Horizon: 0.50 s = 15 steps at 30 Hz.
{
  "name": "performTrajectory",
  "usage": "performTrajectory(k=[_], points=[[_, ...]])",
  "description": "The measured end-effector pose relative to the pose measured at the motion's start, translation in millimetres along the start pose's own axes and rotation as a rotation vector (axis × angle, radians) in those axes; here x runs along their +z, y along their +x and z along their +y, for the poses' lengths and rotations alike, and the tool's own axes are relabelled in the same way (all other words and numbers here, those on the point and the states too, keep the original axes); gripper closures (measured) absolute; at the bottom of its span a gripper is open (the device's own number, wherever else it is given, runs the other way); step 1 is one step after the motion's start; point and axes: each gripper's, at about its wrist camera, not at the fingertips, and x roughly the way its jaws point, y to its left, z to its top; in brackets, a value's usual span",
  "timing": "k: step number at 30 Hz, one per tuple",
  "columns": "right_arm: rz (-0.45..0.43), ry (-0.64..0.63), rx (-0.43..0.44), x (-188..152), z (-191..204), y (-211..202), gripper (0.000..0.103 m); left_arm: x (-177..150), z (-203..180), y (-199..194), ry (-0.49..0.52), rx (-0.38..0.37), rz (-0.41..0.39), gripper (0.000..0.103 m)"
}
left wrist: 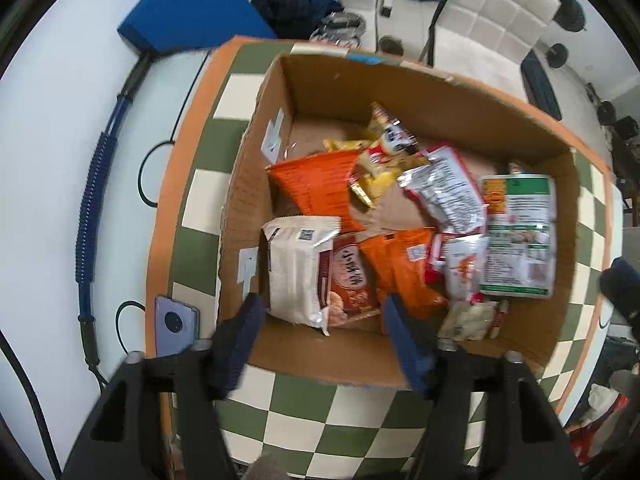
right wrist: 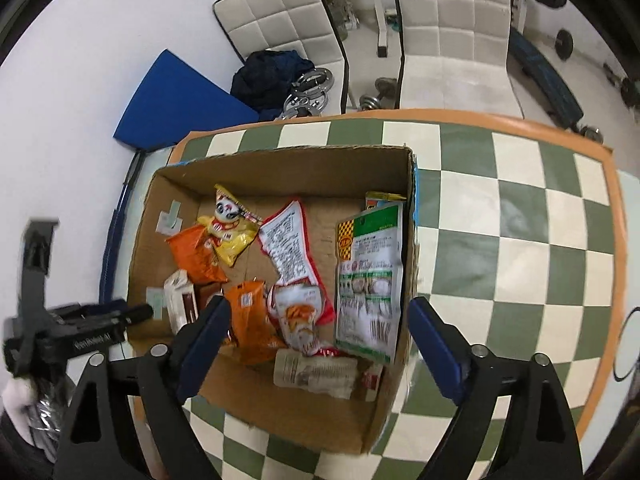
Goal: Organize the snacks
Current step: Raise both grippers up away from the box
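An open brown cardboard box (left wrist: pixel 420 92) is sitting on the green-and-cream checkered tablecloth with an orange border (right wrist: pixel 520 216), near its left edge. Crinkly snack packets are lying loose inside: an orange bag (left wrist: pixel 316 188), a yellow panda-print bag (right wrist: pixel 228 232), and a tall green-and-white pouch (right wrist: pixel 370 276) leaning against the right wall. The left gripper (left wrist: pixel 324 328) is hovering over the near wall, jaws apart and holding nothing. The right gripper (right wrist: pixel 320 336) is gaping wide, empty. The cloth right of the box is lying bare.
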Motion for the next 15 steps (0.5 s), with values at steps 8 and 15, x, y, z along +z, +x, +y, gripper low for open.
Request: performTrajectory(k=[8,15], points=[[-0.048,0.001,-0.104,-40.6,19.4,-38.2,0.001,-30.6,-16.7,-49.2,0.042,0.031,-0.151,0.01],[-0.074,0.039,-0.136,-67.3,26.6,-72.6,0.001,-51.3,-22.3,-72.4,0.037,-0.001,-0.22,0.01]])
